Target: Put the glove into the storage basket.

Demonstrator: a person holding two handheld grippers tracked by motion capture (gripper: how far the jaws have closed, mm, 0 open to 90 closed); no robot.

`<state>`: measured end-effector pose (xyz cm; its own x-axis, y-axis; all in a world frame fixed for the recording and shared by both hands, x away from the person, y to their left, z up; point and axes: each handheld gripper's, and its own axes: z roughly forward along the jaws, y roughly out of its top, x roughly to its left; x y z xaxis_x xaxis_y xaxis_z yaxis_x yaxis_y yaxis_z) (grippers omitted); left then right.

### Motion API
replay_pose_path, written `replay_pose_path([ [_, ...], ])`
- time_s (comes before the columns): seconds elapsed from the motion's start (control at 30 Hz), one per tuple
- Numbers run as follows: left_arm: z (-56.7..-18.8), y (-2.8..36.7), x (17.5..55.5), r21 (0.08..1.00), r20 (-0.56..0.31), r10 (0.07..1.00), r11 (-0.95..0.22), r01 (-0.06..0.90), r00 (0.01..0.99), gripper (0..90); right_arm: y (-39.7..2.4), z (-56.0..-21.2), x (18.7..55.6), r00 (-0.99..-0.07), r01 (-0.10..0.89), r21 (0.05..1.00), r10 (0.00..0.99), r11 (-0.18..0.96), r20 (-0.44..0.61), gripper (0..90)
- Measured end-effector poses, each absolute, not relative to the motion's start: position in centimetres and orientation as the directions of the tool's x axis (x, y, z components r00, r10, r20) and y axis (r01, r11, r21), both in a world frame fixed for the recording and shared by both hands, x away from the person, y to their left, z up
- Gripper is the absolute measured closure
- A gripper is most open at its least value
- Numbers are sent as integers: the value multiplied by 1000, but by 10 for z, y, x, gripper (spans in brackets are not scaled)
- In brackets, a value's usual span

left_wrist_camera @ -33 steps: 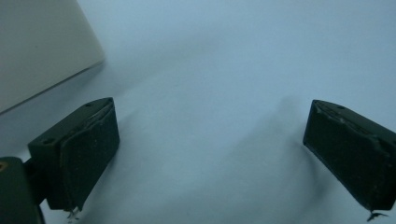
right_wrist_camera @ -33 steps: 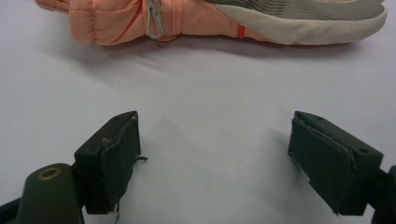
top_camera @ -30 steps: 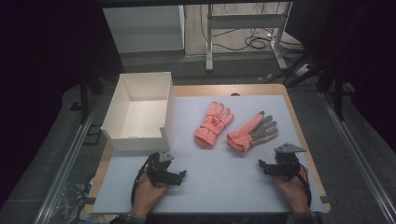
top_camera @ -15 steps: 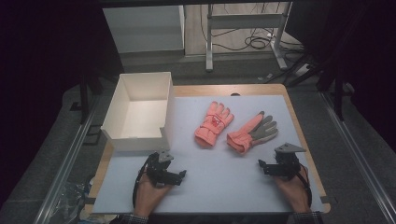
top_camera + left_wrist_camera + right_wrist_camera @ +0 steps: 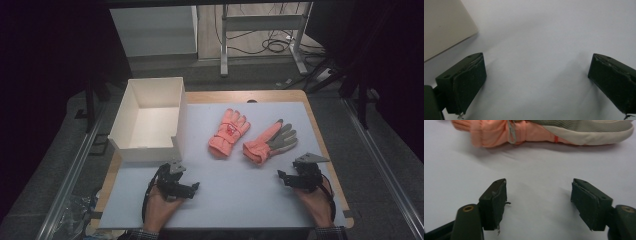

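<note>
Two gloves lie on the pale mat: an orange one (image 5: pixel 229 132) back-side up, and to its right an orange glove with a grey palm (image 5: pixel 270 142). My right gripper (image 5: pixel 283 178) rests on the mat just in front of the grey-palmed glove (image 5: pixel 529 131), apart from it. It is open, and its jaws have just been closing a little with nothing between them (image 5: pixel 539 200). My left gripper (image 5: pixel 192 187) rests near the front left of the mat, wide open and empty (image 5: pixel 536 82), close to the white box (image 5: pixel 444 25).
An open white box (image 5: pixel 145 149) stands at the left of the table, with nothing in the part of its floor that I can see. The pale mat (image 5: pixel 240 205) covers most of the wooden table top. Table legs and cables lie on the floor beyond the far edge.
</note>
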<state>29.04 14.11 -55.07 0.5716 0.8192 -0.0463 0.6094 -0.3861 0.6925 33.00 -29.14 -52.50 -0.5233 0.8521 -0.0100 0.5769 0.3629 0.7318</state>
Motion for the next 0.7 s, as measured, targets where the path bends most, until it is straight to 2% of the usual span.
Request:
replay_pose_path([
  [0.2,-551,141,290,693,-46,819,-386,609,572,19,-289,-518,329,-548,575,731,837,368,9,402],
  [0.23,-551,141,290,693,-47,819,-386,609,572,19,-288,-513,330,-558,582,730,829,359,38,470],
  [0.4,-551,141,290,693,-47,819,-385,609,572,19,-285,-503,335,-575,580,729,817,363,52,568],
  [0.7,-551,141,290,693,-47,820,-385,609,571,19,-278,-487,359,-576,568,741,816,359,47,605],
])
